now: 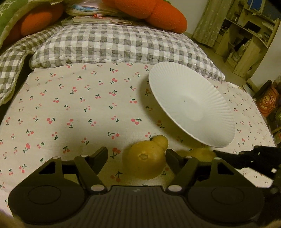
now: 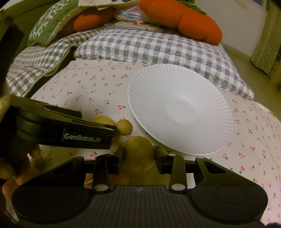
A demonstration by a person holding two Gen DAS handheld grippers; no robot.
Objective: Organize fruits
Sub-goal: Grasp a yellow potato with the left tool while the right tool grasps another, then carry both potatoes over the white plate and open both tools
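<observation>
A white ribbed plate lies on the cherry-print sheet; it also shows in the right wrist view. My left gripper is open around a round yellow fruit, its right finger touching it. A small yellow fruit sits just behind. My right gripper is shut on a yellow-green fruit, partly seen in the left view. The left gripper's body crosses the right view, with the small fruit and another fruit beside it.
A grey checked quilt lies behind the sheet, with orange plush carrots and a green cushion beyond. Shelves and boxes stand off the bed's right side. More orange-yellow fruits sit at lower left.
</observation>
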